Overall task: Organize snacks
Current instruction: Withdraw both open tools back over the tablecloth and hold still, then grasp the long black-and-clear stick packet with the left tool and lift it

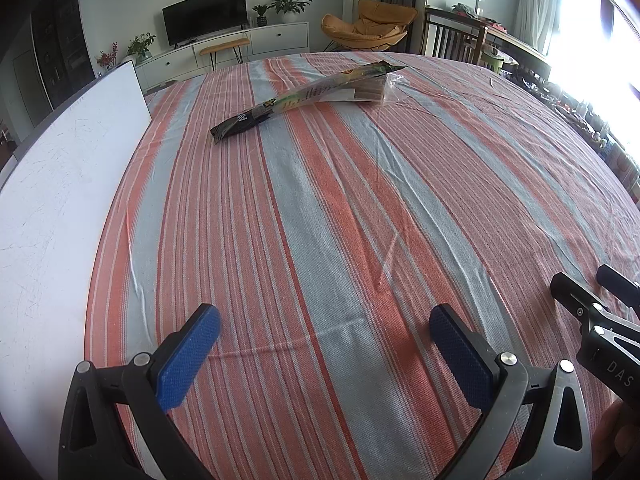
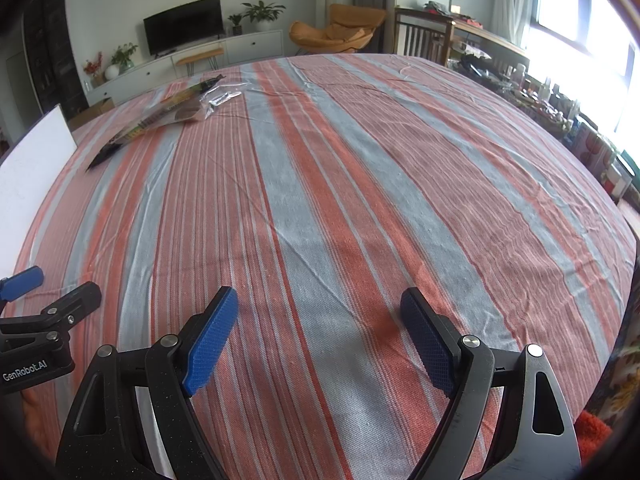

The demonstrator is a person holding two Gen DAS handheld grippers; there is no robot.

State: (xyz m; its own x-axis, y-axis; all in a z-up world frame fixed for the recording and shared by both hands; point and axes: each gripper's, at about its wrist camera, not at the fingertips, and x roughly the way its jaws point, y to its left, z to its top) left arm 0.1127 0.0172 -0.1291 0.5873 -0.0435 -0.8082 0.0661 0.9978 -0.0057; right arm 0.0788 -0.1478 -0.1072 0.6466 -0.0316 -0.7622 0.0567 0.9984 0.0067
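Well beyond both tongs (image 1: 324,350): snack packet (image 1: 304,96).

**Where everything sits on my table**

Snack packet (image 1: 304,98) lies across the tablecloth (image 1: 340,220) toward the far edge, with a clear bag (image 1: 390,86) touching its far end. A board (image 1: 60,168) sits along the left edge. My left gripper (image 1: 324,350) and right gripper (image 2: 318,338) hang over the near edge, side by side.
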